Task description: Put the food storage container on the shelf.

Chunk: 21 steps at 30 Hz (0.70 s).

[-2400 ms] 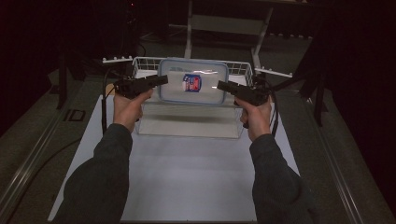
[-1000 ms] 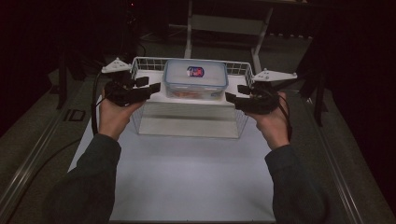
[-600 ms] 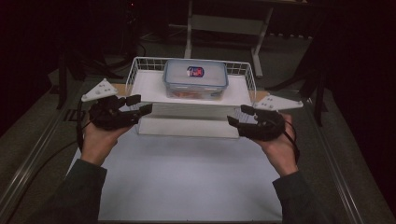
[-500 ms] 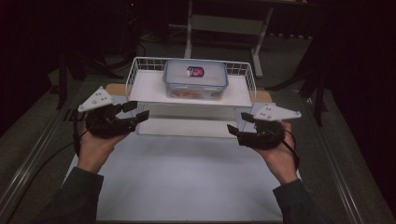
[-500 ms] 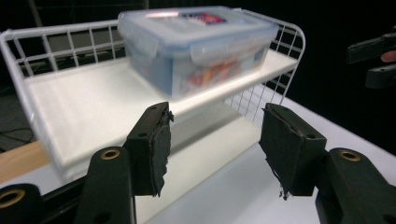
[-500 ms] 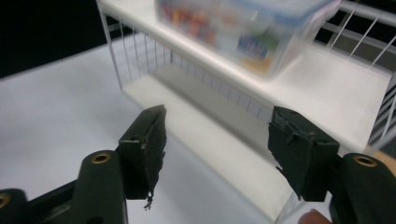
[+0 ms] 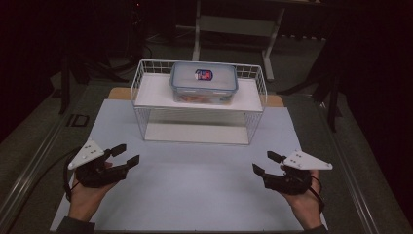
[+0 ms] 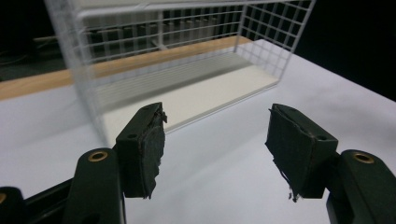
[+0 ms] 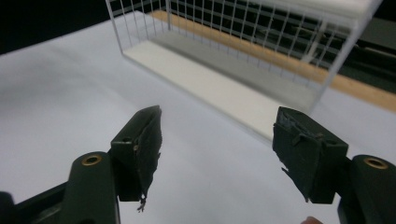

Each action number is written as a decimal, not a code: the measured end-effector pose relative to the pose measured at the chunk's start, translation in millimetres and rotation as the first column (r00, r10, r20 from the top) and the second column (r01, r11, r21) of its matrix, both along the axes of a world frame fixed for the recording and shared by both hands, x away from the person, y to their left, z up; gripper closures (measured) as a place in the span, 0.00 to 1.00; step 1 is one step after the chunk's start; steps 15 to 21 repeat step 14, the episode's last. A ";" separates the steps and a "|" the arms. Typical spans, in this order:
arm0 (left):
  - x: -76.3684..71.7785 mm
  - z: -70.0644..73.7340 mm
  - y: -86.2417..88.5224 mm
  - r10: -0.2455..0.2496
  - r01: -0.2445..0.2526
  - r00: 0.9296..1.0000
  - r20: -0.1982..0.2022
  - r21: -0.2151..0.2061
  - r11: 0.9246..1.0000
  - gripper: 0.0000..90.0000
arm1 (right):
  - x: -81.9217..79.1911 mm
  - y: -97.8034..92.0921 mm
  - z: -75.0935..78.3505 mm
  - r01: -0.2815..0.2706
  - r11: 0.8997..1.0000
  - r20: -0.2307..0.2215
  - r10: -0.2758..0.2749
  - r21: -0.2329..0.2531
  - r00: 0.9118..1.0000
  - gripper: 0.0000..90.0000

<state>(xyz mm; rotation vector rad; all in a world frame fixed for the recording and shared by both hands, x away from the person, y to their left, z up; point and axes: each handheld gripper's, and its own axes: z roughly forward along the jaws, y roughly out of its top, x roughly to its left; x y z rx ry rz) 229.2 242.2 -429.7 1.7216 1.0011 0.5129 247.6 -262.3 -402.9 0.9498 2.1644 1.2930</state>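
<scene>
Fingers (image 8: pixel 149 140) withdrawn from container (image 7: pixel 203 83); both grippers empty.

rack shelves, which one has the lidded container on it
The upper shelf of the white wire rack: the lidded container sits there, while the lower shelf is bare.

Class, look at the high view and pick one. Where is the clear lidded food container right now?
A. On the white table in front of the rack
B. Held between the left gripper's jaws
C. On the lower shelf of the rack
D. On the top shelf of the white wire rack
D: the food container sits on the top shelf of the wire rack, while the left gripper and right gripper are open and empty over the table.
</scene>
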 end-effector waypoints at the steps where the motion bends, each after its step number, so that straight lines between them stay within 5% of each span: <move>1: -1.0 -3.8 2.3 0.010 -0.010 1.000 -0.003 -0.004 1.000 0.41 | -3.1 -3.4 -6.8 0.011 1.000 0.000 -0.011 0.003 1.000 0.36; 8: -4.4 -22.7 15.8 0.072 -0.073 0.997 -0.018 -0.010 0.997 0.41 | -6.3 -20.2 -34.6 0.080 0.994 -0.022 -0.079 0.075 0.997 0.35; 21: 0.6 -32.9 17.2 0.100 -0.100 0.994 -0.046 0.005 0.995 0.40 | -2.8 -23.4 -44.8 0.095 0.995 -0.034 -0.093 0.043 0.995 0.32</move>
